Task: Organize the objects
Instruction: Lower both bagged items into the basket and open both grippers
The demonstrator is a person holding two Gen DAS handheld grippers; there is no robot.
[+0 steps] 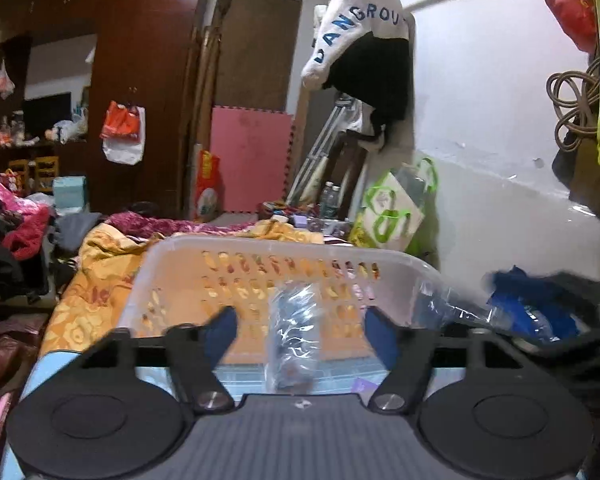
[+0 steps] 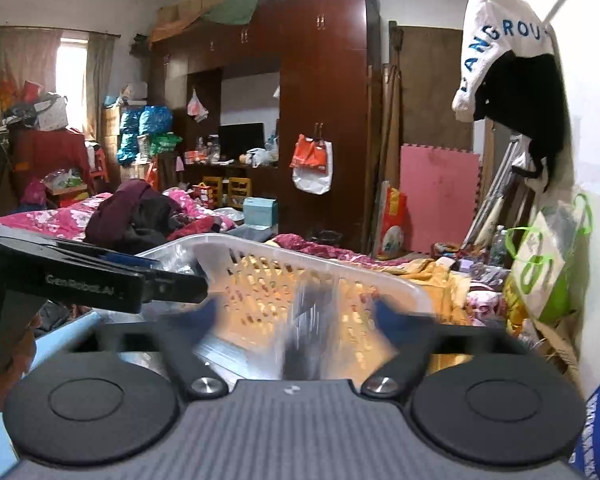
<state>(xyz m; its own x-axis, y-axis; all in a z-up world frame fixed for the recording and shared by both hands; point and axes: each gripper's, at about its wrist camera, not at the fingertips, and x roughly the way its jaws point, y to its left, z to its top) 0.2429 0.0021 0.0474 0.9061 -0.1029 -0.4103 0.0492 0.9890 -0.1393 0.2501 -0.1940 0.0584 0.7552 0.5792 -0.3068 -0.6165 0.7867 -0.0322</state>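
We take the white perforated basket (image 1: 260, 264) as our landmark: it sits on the orange floral quilt (image 1: 88, 280), its slotted far wall facing both cameras. Inside the basket, against that wall, a clear plastic bag (image 1: 296, 332) holding something dark stands roughly upright; a second crumpled clear bag (image 1: 456, 304) lies just past the basket's right rim, beside blue cloth (image 1: 536, 300). We judge these bags light, limp and slick, so they would crumple and slide; the bunched upper film looks the safest place to pinch, not the loose sides. The left gripper (image 1: 298, 332) hovers over the basket's near edge with its fingers spread wide, the upright bag between them but touching neither pad, so it holds nothing. The right gripper (image 2: 296, 320) also stands wide open at the basket's near side; motion blur smears a pale bag-like shape between its fingers, and it appears free of them.
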